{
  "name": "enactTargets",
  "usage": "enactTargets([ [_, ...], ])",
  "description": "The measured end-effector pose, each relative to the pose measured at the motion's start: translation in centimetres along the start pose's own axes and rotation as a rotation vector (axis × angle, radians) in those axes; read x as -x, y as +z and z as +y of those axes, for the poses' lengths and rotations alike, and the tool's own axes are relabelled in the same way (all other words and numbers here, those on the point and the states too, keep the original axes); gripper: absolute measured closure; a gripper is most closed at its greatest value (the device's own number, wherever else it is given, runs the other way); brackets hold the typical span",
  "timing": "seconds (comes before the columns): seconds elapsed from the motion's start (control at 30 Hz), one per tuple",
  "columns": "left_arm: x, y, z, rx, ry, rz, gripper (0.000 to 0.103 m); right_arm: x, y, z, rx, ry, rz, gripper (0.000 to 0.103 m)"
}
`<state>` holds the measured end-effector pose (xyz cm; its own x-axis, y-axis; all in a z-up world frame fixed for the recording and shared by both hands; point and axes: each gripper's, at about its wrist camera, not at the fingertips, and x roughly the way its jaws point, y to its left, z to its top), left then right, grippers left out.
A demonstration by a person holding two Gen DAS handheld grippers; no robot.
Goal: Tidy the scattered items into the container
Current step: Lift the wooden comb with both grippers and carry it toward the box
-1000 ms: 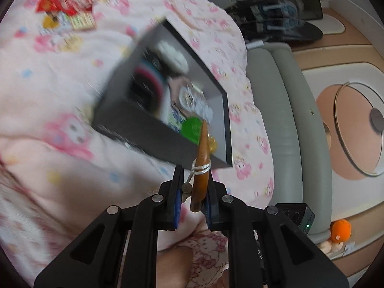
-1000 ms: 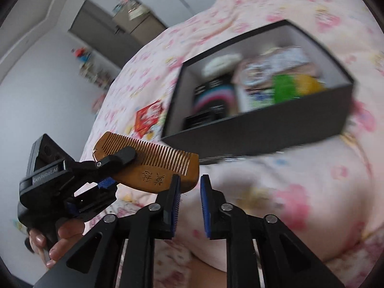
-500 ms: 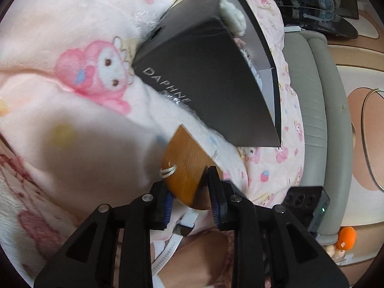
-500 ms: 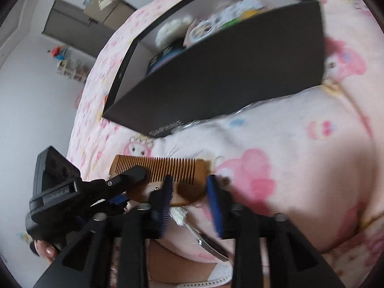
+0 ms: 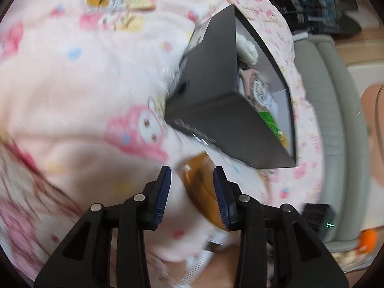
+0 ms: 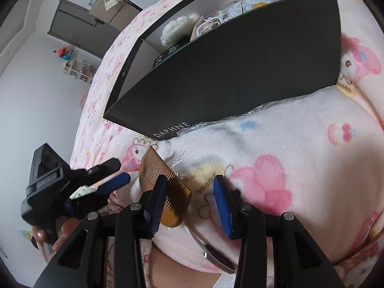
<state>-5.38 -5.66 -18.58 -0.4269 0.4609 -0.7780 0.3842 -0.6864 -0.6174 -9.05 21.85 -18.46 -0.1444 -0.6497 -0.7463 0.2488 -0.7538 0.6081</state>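
The comb [image 6: 165,187] lies on the pink blanket [image 6: 288,148] by the black box [image 6: 228,72]. The left gripper [image 5: 192,187] has just been opening, comb loose between. The right gripper [image 6: 189,194] is open, holding nothing.

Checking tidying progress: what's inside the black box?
Inside the black box: a fluffy white item, a phone case, a green packet. Its near wall hides the bottom.

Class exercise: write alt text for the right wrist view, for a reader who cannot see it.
A wooden comb lies on a pink cartoon-print blanket, below a black box of small items. The open right gripper hovers beside it; the left gripper is open nearby.
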Motion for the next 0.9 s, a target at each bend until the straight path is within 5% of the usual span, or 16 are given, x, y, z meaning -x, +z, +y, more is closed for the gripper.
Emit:
enactTargets([
  [0.13,-1.6,1.4,-1.5,-0.141,0.079,-0.013,0.067,0.7,-0.7,1.1,0.072,-0.018,-0.018,0.067],
  [0.23,-3.4,2.2,-1.9,-0.192,0.066,0.041,0.066,0.6,-1.1,1.8,0.115,-0.016,-0.013,0.079],
  [0.3,-4.5,1.9,-1.9,-0.203,0.048,0.09,0.066,0.3,-1.2,1.8,0.126,-0.017,-0.003,0.087],
  [0.7,-2.7,-0.1,-1.2,-0.136,0.019,0.097,0.063,0.1,-0.8,1.1,0.075,-0.016,0.001,0.088],
  [0.9,-2.8,-0.8,-2.2,-0.21,0.029,0.1,0.068,-0.1,-0.7,1.0,0.056,-0.016,0.012,0.087],
])
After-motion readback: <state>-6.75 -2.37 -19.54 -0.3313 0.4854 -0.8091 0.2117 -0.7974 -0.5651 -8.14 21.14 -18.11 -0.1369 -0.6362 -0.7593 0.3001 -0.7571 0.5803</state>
